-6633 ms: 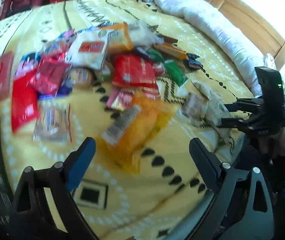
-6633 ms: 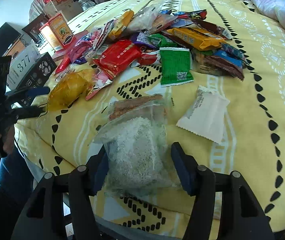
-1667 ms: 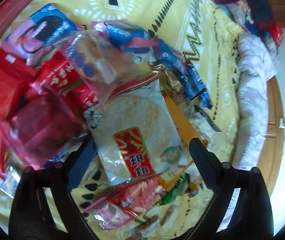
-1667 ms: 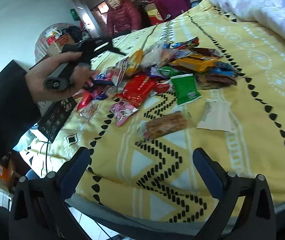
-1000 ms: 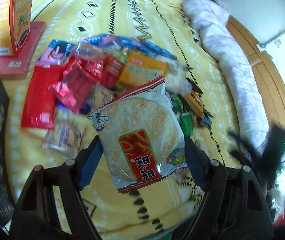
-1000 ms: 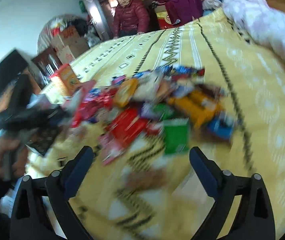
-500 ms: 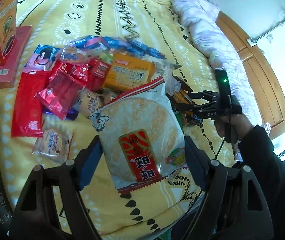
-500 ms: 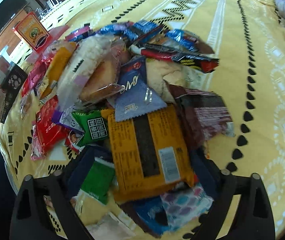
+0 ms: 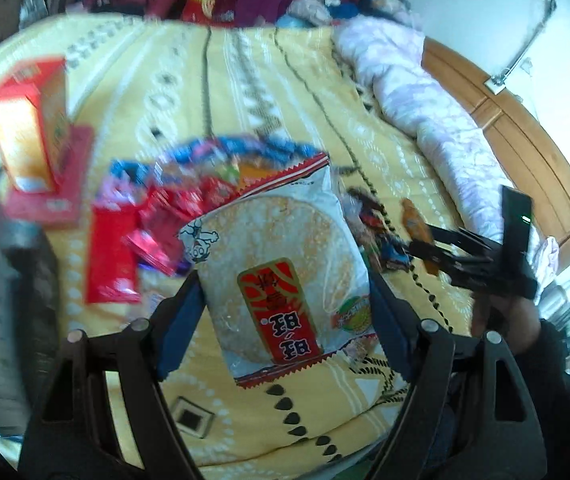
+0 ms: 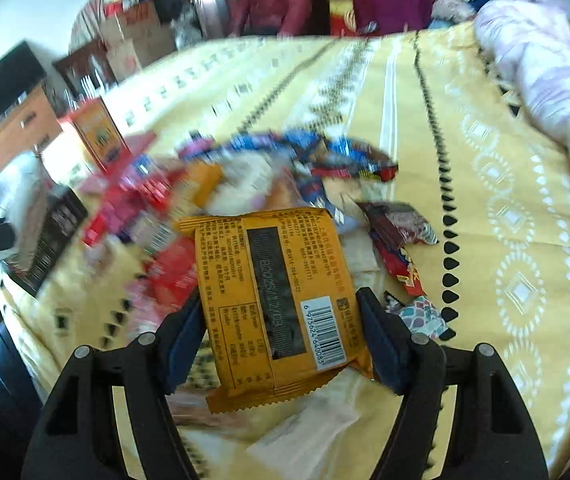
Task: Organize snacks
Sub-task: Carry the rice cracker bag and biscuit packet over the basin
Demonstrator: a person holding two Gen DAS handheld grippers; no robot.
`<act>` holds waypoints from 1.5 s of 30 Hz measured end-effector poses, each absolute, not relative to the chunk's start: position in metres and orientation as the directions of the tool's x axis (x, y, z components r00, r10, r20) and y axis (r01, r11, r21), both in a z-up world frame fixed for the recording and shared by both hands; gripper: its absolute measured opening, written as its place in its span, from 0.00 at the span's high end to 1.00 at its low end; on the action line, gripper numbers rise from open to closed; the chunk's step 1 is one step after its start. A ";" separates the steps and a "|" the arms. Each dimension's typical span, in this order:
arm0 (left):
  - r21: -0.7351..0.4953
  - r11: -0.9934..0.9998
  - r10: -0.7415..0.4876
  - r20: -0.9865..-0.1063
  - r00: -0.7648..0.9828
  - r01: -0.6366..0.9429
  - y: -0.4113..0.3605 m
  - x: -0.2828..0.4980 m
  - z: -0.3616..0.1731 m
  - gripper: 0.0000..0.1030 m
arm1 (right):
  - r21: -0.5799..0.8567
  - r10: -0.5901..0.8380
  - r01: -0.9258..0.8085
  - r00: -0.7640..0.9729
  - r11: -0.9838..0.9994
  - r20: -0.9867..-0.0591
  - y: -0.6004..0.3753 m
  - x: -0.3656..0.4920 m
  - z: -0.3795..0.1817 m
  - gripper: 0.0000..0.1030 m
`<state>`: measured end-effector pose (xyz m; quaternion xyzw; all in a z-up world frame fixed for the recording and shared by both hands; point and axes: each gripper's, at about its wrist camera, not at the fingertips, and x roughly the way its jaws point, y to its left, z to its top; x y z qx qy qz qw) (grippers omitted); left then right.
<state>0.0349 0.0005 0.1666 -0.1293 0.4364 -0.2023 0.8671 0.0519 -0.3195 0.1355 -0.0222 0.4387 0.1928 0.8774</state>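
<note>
Left tongs (image 9: 283,312): blue pads clamped on both side edges of a clear plastic packet with a round white rice cracker inside and a red label (image 9: 275,280). Packet is lifted off the bed, tilted, red zigzag seals at top and bottom.

Right tongs (image 10: 281,336): jaws have just been closing, now clamped on the side edges of a flat orange foil snack pack (image 10: 277,296), back side facing the camera, barcode at its lower right. Pack is held above the bed, its top edge over the near side of the pile.

In the left wrist view the right tongs (image 9: 417,246) show at the right edge, held in a hand (image 9: 505,316) with a dark sleeve, and something orange sticks out near the fingertips; blurred, can't read more there.

Rest of the snacks: mixed heap of red, blue and orange wrappers (image 10: 245,176) lying mid-bed on the yellow patterned bedspread (image 10: 485,208), blurred. A dark red and brown wrapper (image 10: 397,224) lies just right of the orange pack. A white flat sachet (image 10: 305,432) lies on the bedspread below the right tongs.

An upright orange and red carton (image 9: 29,128) stands on a flat red box (image 9: 53,192) at the left side of the bed. A rolled pale lilac quilt (image 9: 437,128) lies along the right edge, against a wooden headboard (image 9: 525,148).
</note>
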 end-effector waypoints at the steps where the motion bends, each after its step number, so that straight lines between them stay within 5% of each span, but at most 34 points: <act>1: -0.394 0.888 -0.456 -0.696 0.554 0.235 0.006 0.032 0.173 0.23 | 0.130 0.321 -0.350 0.571 0.928 -0.755 -0.316 0.042 0.148 0.26; 12: -0.334 0.942 -0.199 -0.598 0.777 -0.016 0.160 -0.022 0.247 0.23 | 0.169 0.507 -0.511 0.646 0.842 -0.571 -0.183 0.031 0.263 0.26; 25: -0.189 0.876 0.236 -0.632 0.738 -0.443 0.357 -0.062 0.253 0.23 | 0.192 0.733 -0.804 0.377 0.562 -0.566 0.112 0.029 0.323 0.26; 31: -0.103 0.874 0.288 -0.678 0.676 -0.475 0.366 -0.046 0.230 0.23 | 0.237 0.731 -0.830 0.265 0.505 -0.629 0.207 0.035 0.300 0.26; 45: -0.144 0.865 0.247 -0.711 0.658 -0.480 0.395 -0.057 0.223 0.23 | 0.231 0.680 -0.826 0.229 0.514 -0.697 0.263 0.042 0.270 0.26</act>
